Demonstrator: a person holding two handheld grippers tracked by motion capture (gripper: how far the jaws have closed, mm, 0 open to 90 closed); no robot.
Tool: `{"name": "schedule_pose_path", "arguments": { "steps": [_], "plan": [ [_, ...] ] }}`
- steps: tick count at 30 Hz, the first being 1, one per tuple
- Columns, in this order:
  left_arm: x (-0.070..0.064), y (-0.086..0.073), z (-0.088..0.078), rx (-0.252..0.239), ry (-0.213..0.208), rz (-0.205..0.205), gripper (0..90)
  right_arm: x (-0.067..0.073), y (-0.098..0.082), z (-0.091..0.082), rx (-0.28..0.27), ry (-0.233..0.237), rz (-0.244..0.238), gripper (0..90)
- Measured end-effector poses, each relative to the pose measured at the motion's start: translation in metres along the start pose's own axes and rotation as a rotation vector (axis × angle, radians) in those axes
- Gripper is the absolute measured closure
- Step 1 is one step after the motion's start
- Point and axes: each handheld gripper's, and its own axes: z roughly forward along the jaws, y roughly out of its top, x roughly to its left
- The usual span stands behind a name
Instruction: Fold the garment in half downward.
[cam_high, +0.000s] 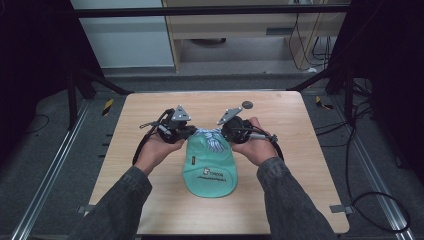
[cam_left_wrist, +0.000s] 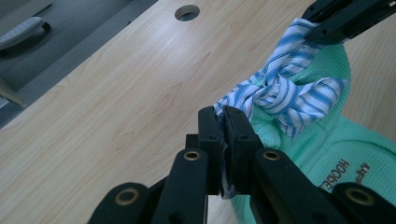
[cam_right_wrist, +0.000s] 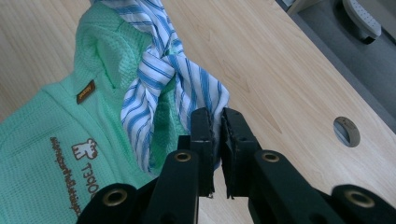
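A mint-green bib (cam_high: 210, 172) with brown lettering lies flat on the wooden table (cam_high: 150, 200). Its blue-and-white striped ties (cam_high: 212, 137) are crossed into a knot (cam_left_wrist: 271, 86) above the neck edge. My left gripper (cam_high: 192, 131) is shut on one tie end, the striped cloth pinched between its pads (cam_left_wrist: 223, 116). My right gripper (cam_high: 223, 133) is shut on the other tie end (cam_right_wrist: 215, 119). The striped ties (cam_right_wrist: 159, 70) rise from the bib (cam_right_wrist: 51, 126) toward the pads. The right gripper's jaws also show in the top right of the left gripper view, closed on the tie.
A round cable hole (cam_high: 246, 104) sits in the table near its far edge, behind the right gripper. Bare wood surrounds the bib on both sides. Dark frame legs and cables stand on the floor beyond the table.
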Motion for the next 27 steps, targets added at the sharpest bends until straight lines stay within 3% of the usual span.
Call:
{"name": "schedule_pose_path", "arguments": {
  "steps": [9, 13, 19, 27],
  "plan": [
    [0.003, 0.006, 0.003, -0.023, 0.007, -0.021, 86.4, -0.008, 0.005, -0.002, 0.004, -0.018, 0.000, 83.9],
    [0.002, 0.009, 0.004, -0.011, 0.019, 0.017, 86.3, -0.010, 0.007, -0.001, 0.010, -0.028, -0.002, 83.8],
    [0.000, 0.006, 0.007, -0.006, 0.019, 0.018, 86.3, -0.006, 0.003, 0.002, 0.020, -0.019, -0.013, 83.8],
    [0.012, 0.019, 0.016, -0.008, 0.031, 0.012, 86.2, -0.022, 0.007, 0.008, 0.005, -0.037, 0.012, 83.6]
  ]
}}
